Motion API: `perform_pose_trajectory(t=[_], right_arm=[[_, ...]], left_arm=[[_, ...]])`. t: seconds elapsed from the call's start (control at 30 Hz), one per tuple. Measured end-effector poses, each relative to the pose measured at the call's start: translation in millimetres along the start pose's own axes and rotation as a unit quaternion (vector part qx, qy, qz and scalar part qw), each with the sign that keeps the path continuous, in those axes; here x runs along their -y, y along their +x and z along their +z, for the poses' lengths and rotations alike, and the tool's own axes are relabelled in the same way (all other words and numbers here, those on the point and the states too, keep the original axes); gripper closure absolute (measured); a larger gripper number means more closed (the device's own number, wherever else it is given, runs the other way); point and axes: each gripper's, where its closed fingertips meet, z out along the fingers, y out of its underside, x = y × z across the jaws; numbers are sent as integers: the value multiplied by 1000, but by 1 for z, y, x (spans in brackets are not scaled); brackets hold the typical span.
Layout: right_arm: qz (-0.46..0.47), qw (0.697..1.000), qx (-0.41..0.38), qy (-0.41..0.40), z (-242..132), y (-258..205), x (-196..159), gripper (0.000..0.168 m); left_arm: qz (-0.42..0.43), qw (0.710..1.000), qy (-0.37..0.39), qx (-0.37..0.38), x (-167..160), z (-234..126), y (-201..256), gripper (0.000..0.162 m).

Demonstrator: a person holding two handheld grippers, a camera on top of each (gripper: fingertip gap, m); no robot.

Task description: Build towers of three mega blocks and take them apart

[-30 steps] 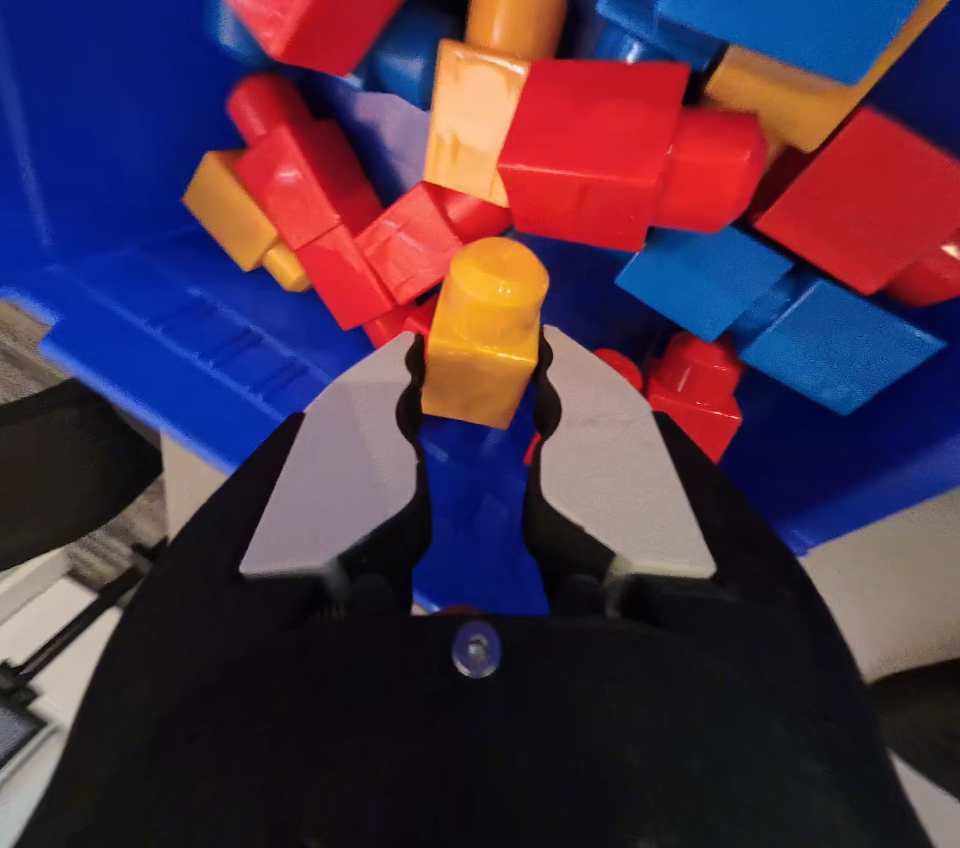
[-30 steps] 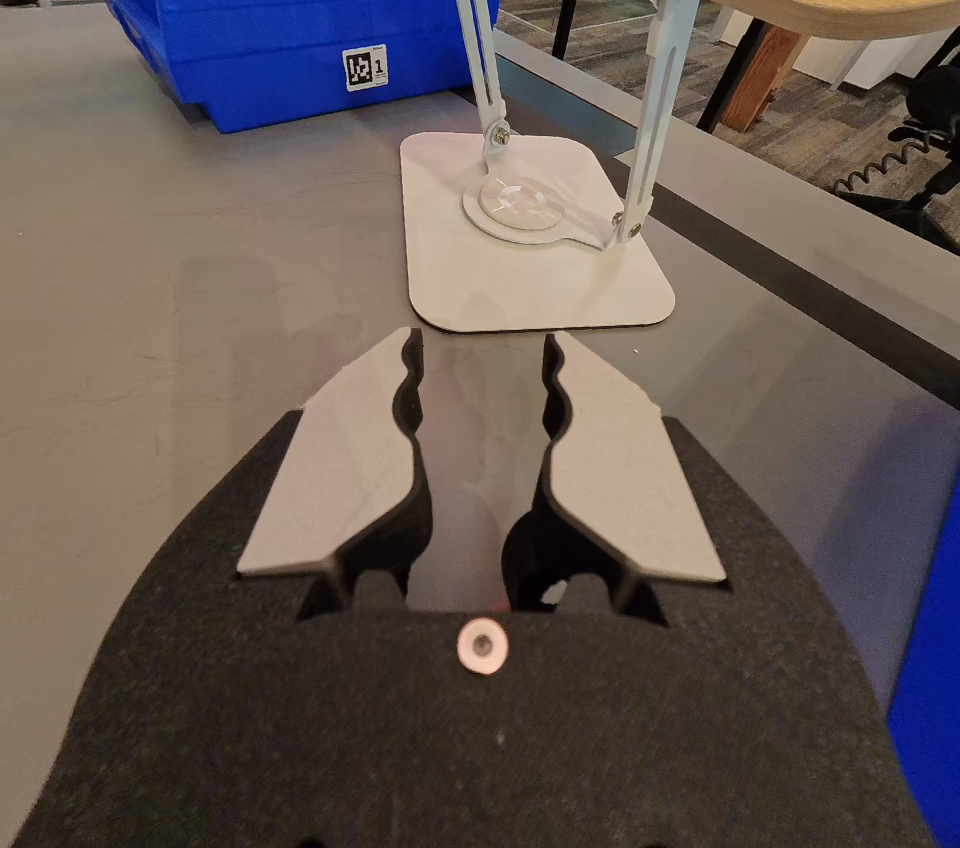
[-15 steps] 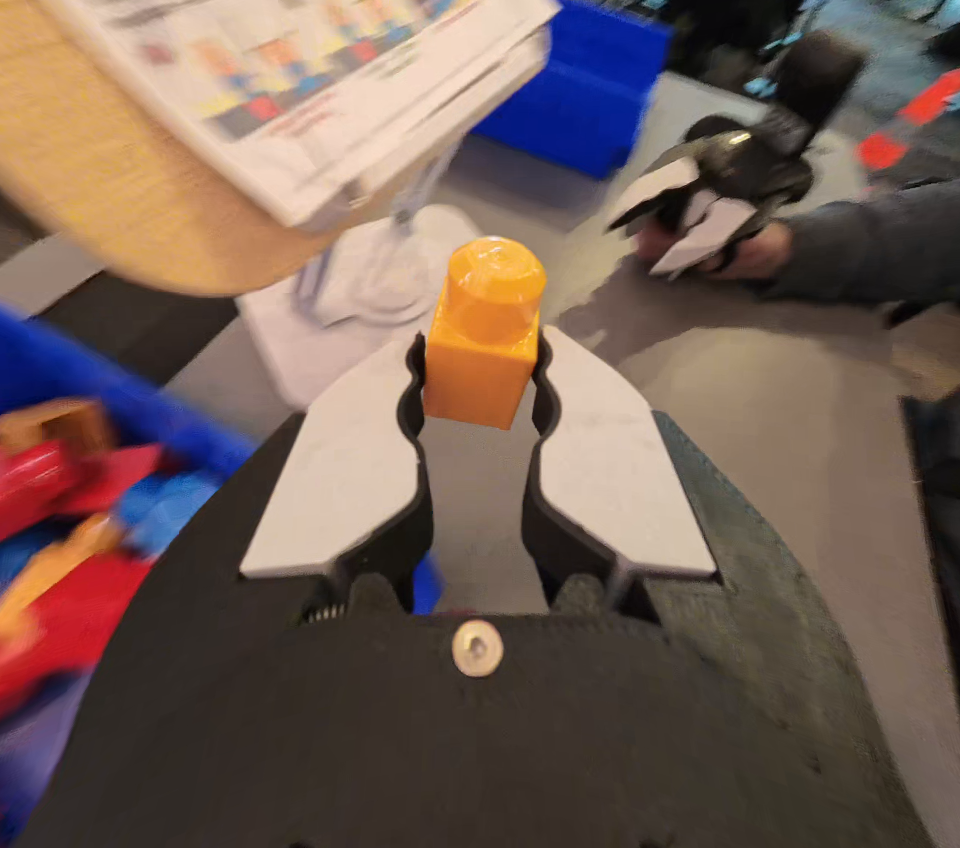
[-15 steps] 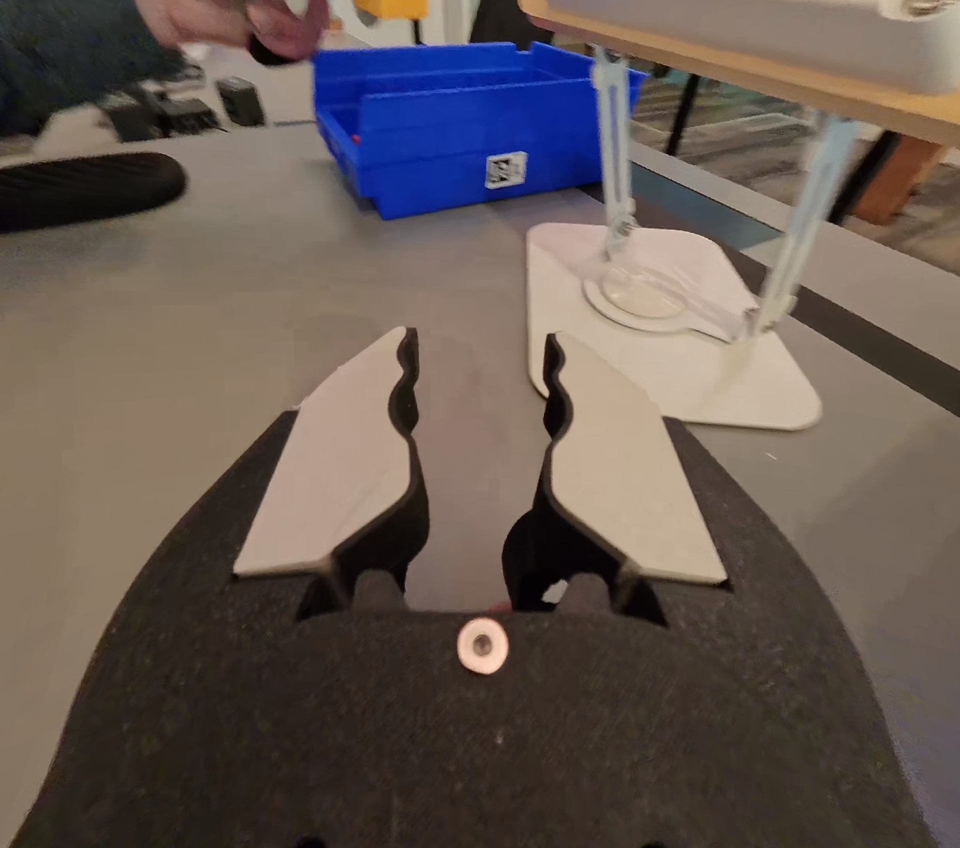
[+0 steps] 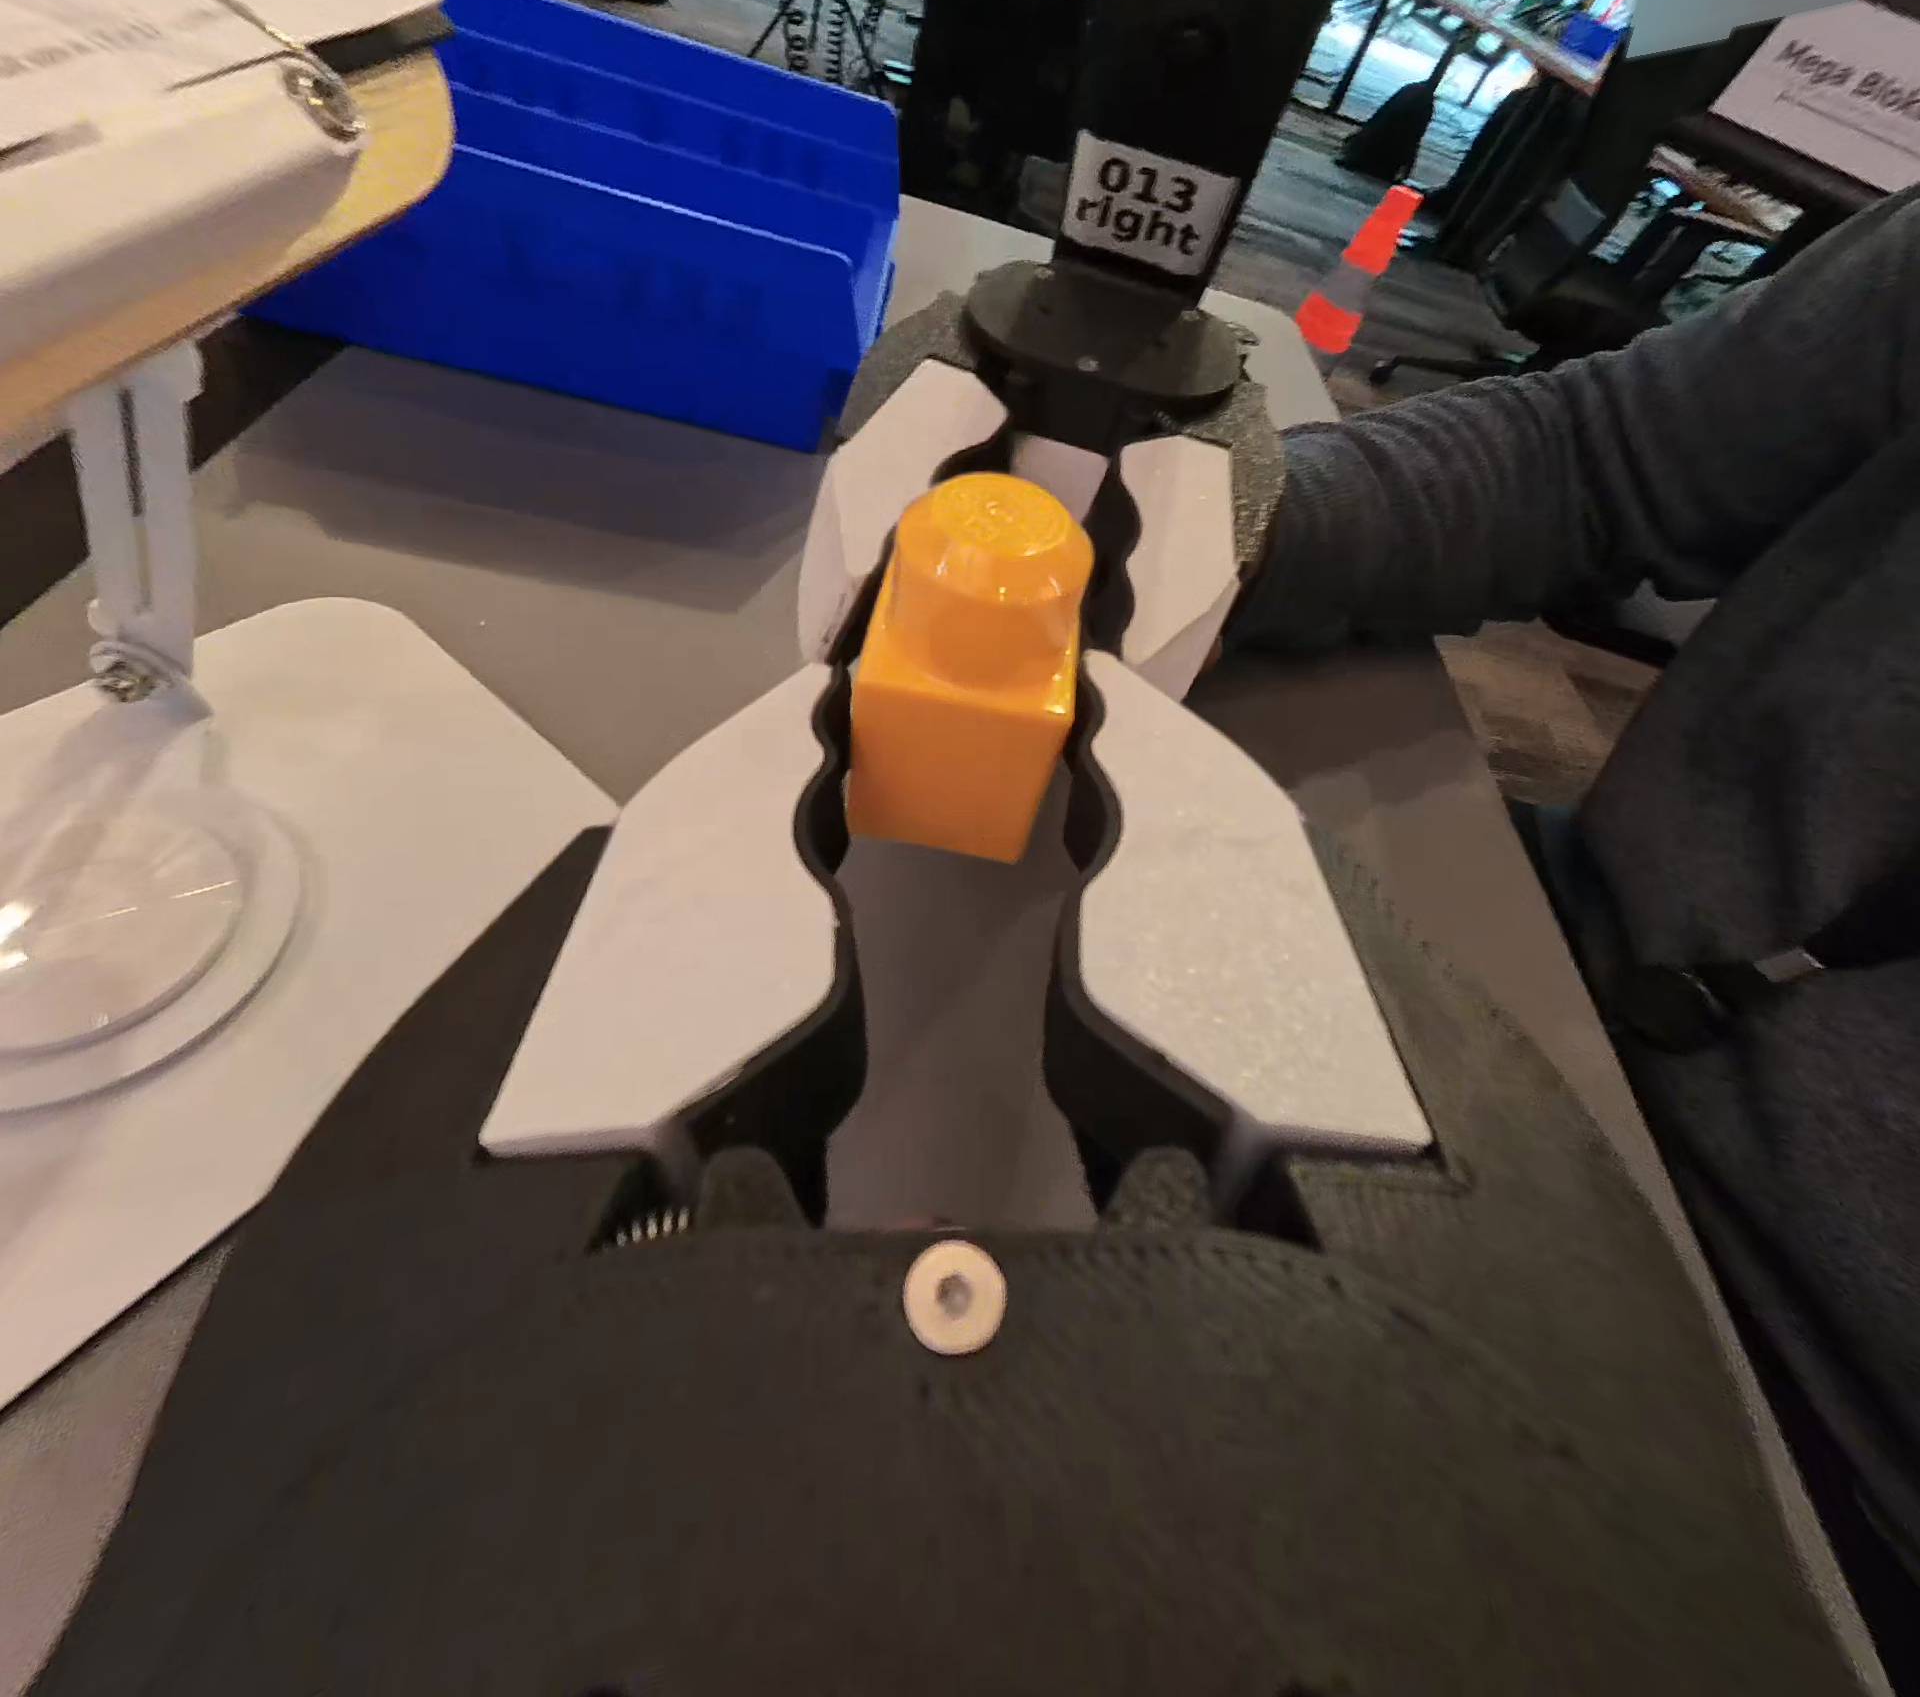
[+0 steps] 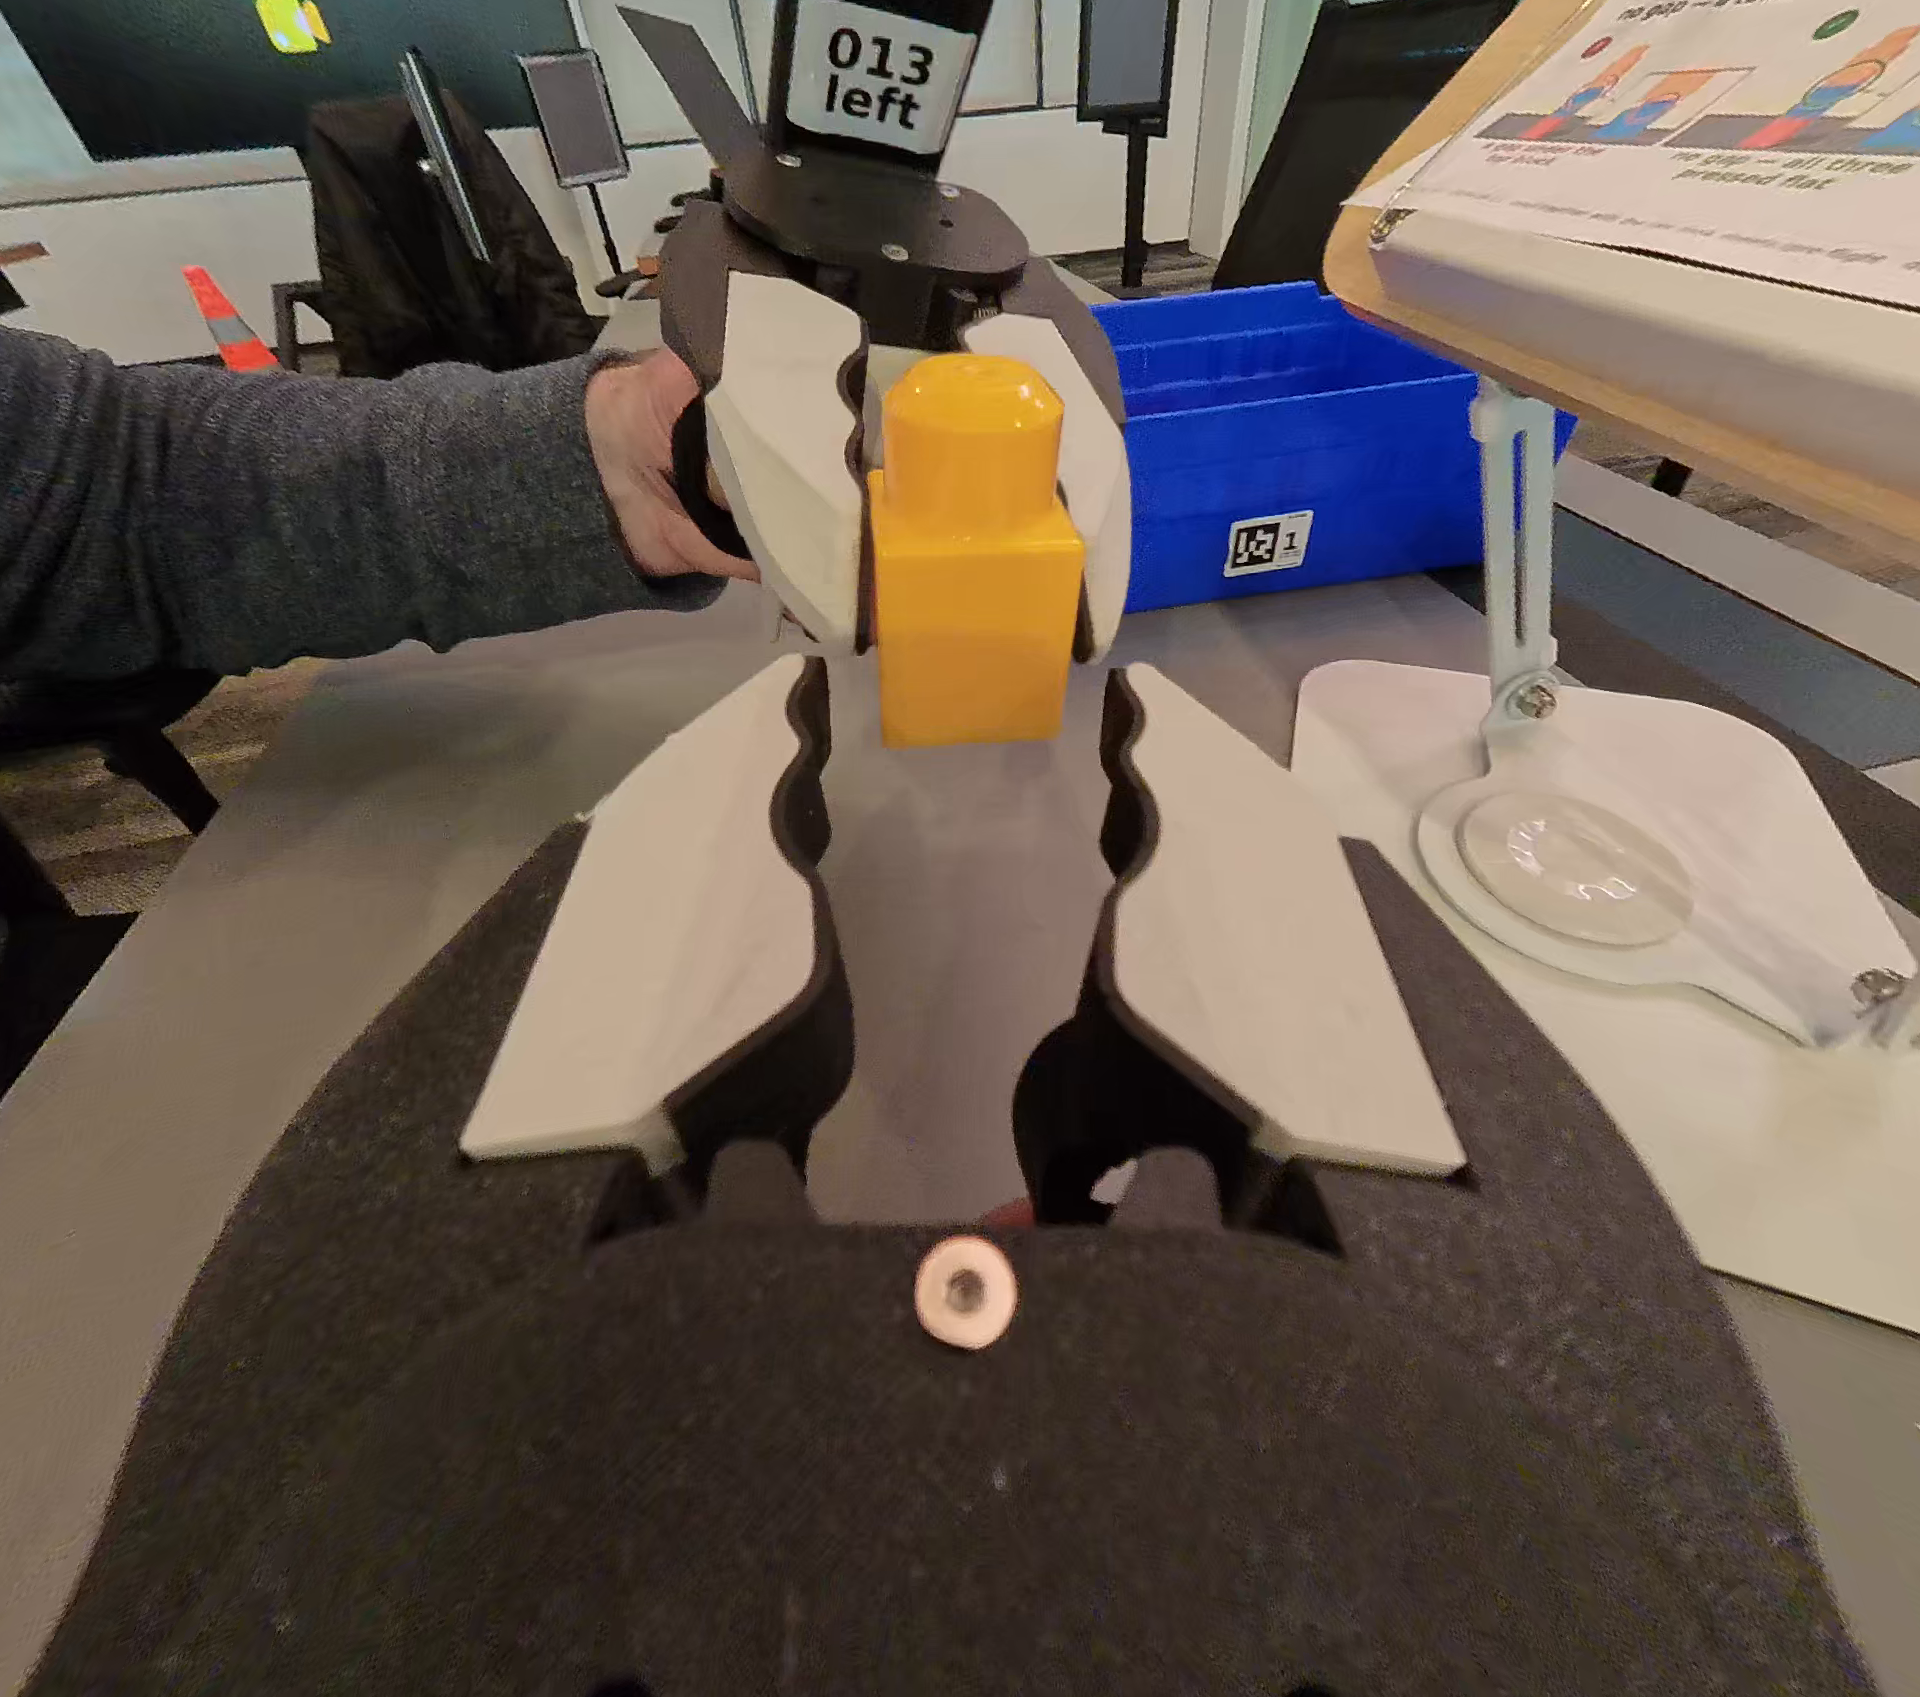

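My left gripper [image 5: 956, 697] is shut on an orange single-stud mega block [image 5: 961, 712] and holds it upright above the grey table. The block also shows in the right wrist view [image 6: 971, 587], pinched between the left gripper's white fingers [image 6: 790, 484]. My right gripper [image 6: 961, 697] is open and faces the left one head on. Its fingertips reach the block's lower sides with a small gap on each side. In the left wrist view the right gripper's fingers [image 5: 1184, 546] stand just behind the block.
A blue bin [image 6: 1299, 421] stands at the back of the table [image 5: 520, 504]. A white stand base [image 6: 1662, 816] carries a tilted board with a printed sheet [image 6: 1662, 89]. A person's grey sleeves [image 5: 1558, 504] reach in from the side. Only a small space, under 4 cm, lies between the two pairs of fingers.
My left gripper lifted the orange block out of a bin of blocks and swung it over the table. The two grippers turned to face each other and closed the distance.
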Motion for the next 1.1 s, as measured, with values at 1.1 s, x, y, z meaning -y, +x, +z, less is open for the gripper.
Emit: perform_pose_trajectory(t=[1.1], right_arm=[[8,1000,28,-10,-5,-4,-12,133]], left_arm=[[-8,998,57,-28,11,-7,8,130]])
